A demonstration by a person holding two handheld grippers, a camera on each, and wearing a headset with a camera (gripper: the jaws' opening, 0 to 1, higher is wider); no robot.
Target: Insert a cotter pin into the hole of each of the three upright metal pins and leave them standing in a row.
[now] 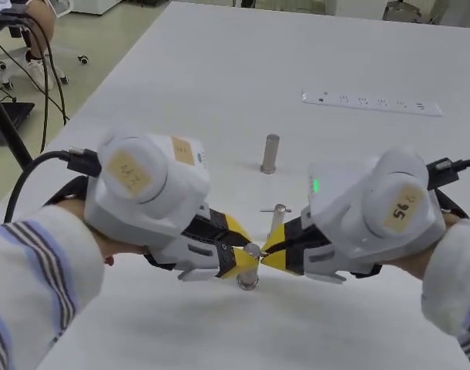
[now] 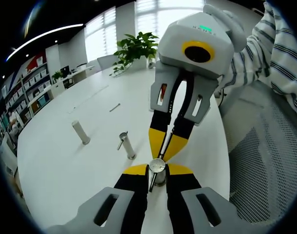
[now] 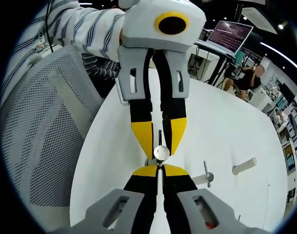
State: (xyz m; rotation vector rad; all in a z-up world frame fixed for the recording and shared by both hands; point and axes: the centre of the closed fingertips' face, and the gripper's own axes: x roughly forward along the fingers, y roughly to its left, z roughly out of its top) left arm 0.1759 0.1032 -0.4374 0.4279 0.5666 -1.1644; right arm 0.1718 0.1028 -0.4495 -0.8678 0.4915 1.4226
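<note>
Three upright metal pins stand in a row on the white table. The far pin is bare. A cotter pin crosses the top of the middle pin. My left gripper is shut on the near pin, its yellow tips clamping the pin's top. Facing it, my right gripper is shut on a thin cotter pin whose end meets the pin head. Whether it is inside the hole is hidden.
A white power strip lies at the back right of the table. A loose cotter pin lies farther out. A mesh chair is close to the near table edge. A plant stands at the far end.
</note>
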